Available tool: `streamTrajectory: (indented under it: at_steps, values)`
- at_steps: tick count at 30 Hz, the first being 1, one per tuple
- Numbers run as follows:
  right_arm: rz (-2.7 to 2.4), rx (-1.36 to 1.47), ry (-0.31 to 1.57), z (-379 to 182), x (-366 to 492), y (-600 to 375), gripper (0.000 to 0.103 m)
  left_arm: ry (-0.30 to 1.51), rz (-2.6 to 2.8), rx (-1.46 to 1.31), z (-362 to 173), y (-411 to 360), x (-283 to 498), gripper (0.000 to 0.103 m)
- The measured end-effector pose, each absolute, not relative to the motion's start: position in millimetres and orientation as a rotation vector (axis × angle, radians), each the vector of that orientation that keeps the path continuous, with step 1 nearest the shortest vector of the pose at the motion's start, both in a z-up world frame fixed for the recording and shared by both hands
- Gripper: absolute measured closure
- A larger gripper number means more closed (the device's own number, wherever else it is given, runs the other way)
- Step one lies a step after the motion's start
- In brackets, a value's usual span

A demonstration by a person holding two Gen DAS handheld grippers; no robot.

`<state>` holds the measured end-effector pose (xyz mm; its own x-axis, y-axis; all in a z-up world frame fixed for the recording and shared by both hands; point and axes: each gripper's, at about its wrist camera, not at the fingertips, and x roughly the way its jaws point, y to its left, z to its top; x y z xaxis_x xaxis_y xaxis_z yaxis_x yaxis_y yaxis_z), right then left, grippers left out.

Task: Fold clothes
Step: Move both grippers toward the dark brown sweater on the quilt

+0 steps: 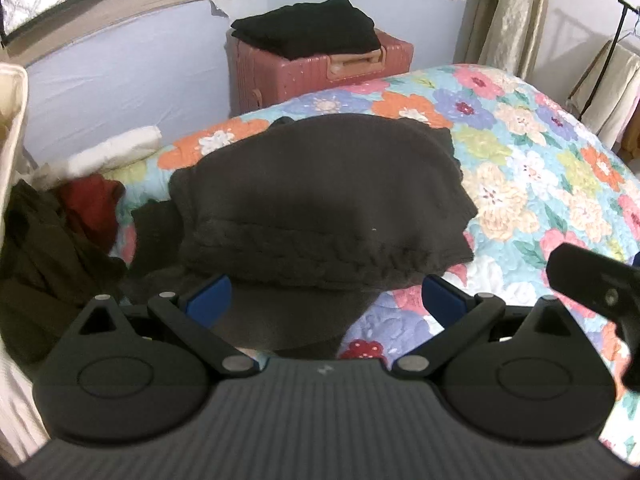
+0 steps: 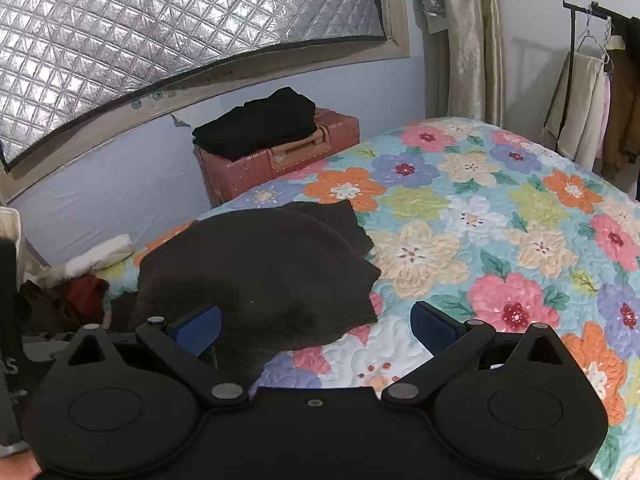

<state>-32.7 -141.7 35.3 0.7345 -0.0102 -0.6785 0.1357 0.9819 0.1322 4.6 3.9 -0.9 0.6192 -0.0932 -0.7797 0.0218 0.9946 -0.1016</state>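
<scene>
A dark knitted sweater [image 1: 320, 200] lies folded on the flowered bedspread [image 1: 540, 168]. It also shows in the right wrist view [image 2: 256, 276]. My left gripper [image 1: 326, 300] is open and empty, just in front of the sweater's near edge. My right gripper [image 2: 316, 322] is open and empty, above the sweater's near right corner and the bedspread [image 2: 480, 220]. Part of the right gripper shows at the right edge of the left wrist view [image 1: 592, 284].
A pink suitcase [image 1: 304, 72] with folded black clothes [image 1: 308, 28] on top stands beyond the bed by the wall. Unfolded red, dark and white clothes [image 1: 72, 208] lie at the left. A clothes rack [image 2: 592, 92] stands at the far right.
</scene>
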Motion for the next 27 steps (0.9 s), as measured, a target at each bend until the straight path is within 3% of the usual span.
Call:
streamTrajectory:
  at_steps: [20, 27]
  values:
    - [-0.036, 0.178, 0.784, 31.0, -8.0, -137.1, 0.001, 0.939, -0.091, -0.137, -21.8, 14.8, 18.1, 0.000]
    - [-0.020, 0.182, 0.815, 19.7, -2.4, -138.4, 0.001, 1.044, -0.101, -0.211, -53.4, 22.0, 41.1, 0.000]
